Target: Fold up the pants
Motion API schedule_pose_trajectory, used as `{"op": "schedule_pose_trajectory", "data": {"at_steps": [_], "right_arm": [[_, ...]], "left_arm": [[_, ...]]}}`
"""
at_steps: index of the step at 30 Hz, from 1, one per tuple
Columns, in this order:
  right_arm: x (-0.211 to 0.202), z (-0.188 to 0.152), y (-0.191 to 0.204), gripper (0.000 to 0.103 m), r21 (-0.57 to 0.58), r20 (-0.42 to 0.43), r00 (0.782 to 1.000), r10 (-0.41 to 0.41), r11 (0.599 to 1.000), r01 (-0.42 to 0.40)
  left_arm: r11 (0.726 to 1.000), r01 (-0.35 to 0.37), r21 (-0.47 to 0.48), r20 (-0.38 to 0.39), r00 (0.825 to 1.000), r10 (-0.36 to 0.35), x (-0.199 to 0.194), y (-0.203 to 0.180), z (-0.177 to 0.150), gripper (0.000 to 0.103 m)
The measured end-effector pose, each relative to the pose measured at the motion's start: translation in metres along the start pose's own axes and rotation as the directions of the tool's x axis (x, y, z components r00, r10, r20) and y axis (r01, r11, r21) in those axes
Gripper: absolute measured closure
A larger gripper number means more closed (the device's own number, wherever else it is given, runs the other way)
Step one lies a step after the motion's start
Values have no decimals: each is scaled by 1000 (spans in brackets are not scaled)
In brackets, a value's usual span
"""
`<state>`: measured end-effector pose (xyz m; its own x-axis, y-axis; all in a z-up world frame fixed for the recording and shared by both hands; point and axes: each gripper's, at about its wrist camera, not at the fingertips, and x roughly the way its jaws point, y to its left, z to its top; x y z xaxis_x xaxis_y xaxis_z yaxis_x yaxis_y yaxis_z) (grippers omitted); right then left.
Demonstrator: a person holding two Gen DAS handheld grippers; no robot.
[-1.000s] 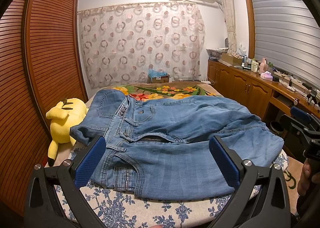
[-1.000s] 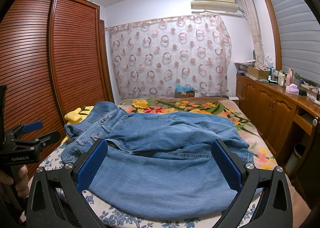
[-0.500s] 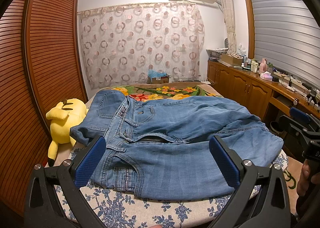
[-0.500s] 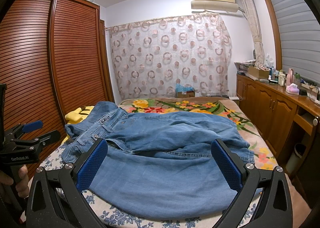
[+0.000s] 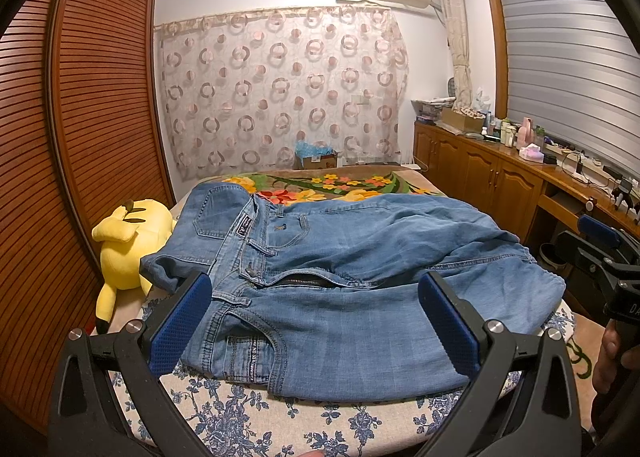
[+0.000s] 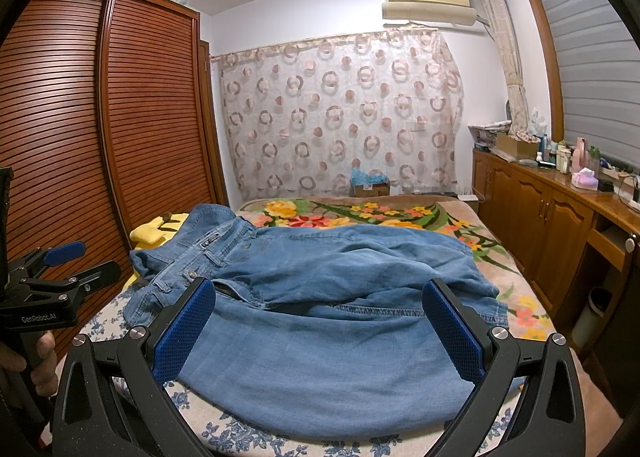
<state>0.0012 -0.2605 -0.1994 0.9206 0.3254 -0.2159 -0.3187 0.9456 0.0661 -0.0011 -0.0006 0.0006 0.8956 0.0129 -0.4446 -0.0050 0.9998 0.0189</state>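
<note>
Light blue jeans (image 5: 340, 269) lie spread across the near end of the bed, waistband to the left, zipper showing, legs bunched to the right; the right wrist view shows the same jeans (image 6: 320, 297). My left gripper (image 5: 316, 321) hovers open just in front of the waistband area, with only cloth seen beyond its blue pads. My right gripper (image 6: 320, 329) is open too, held before the leg part. Each view catches the other gripper at its edge, held by a hand: the right gripper (image 5: 600, 253) and the left gripper (image 6: 52, 277).
A yellow plush toy (image 5: 128, 245) lies left of the jeans against the brown slatted wardrobe (image 5: 80, 137). The bed has a blue-flower sheet (image 5: 248, 417) and a bright flowered blanket (image 5: 340, 187) behind. Wooden cabinets (image 5: 492, 185) with clutter run along the right.
</note>
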Motion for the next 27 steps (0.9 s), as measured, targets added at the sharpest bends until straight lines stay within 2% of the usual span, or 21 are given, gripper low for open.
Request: {"op": "schedule_pose_trajectory", "data": {"at_steps": [13,20,23,27], "right_arm": [[0,0,0,0,2,0,1000,-1,1000,1],[8,-4,-6,0,19,-37,999,-8,1000,8],[13,-4,-12,0,35,-55,998,-10,999,12],[20,-7,-20,0,37,-83,996,-30,999,33]], "left_arm": [[1000,0,1,0,1000,0,0,0,0,0],[1000,6,5,-63,998,-6,18,14,-15,0],[1000,13,11,-91,996,-12,22,3,-7,0],[1000,25,13,-117,993,-23,34,6,-19,0]]}}
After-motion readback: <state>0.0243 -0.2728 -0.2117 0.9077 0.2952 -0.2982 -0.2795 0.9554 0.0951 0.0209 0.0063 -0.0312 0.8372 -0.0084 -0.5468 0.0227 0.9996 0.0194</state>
